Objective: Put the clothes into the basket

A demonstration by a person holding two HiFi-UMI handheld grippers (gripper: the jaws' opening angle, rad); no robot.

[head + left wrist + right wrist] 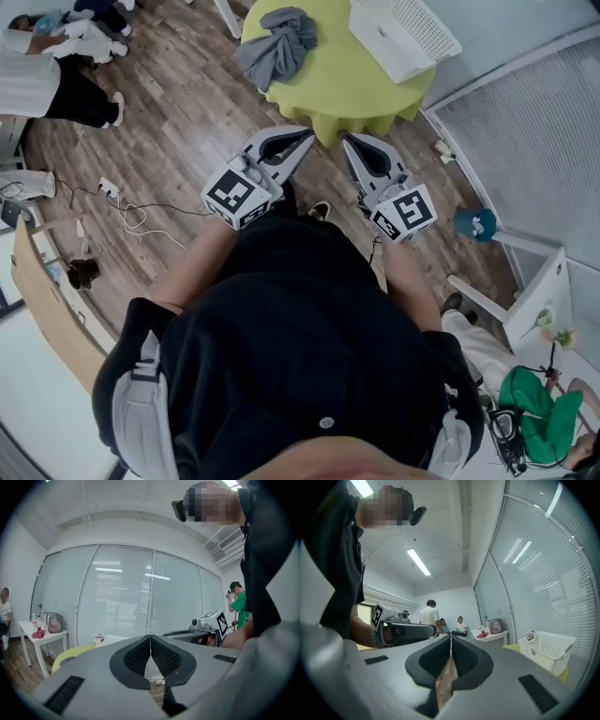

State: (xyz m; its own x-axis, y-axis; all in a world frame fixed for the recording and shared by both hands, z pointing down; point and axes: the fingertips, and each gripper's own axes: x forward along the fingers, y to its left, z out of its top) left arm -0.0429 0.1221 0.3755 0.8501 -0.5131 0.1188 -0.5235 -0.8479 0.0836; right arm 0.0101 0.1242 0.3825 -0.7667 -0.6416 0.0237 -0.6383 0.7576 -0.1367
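Note:
A grey bundle of clothes point(278, 44) lies on the left part of a round yellow-green table point(328, 89). A white slotted basket point(401, 34) stands on the table's right side and shows again in the right gripper view as the basket point(547, 650). My left gripper point(302, 139) hovers just short of the table's near edge, jaws shut with nothing between them. My right gripper point(349, 142) hangs beside it, also shut and empty. In the left gripper view my left gripper point(150, 637) points level toward the glass wall; in the right gripper view my right gripper point(450, 638) points level across the room.
Wood floor surrounds the table, with a cable and power strip point(111, 187) at left. A white table point(530, 291) and glass partition point(534, 122) stand at right. People sit and stand at the far left point(56, 89), and a person in green point(544, 412) is at lower right.

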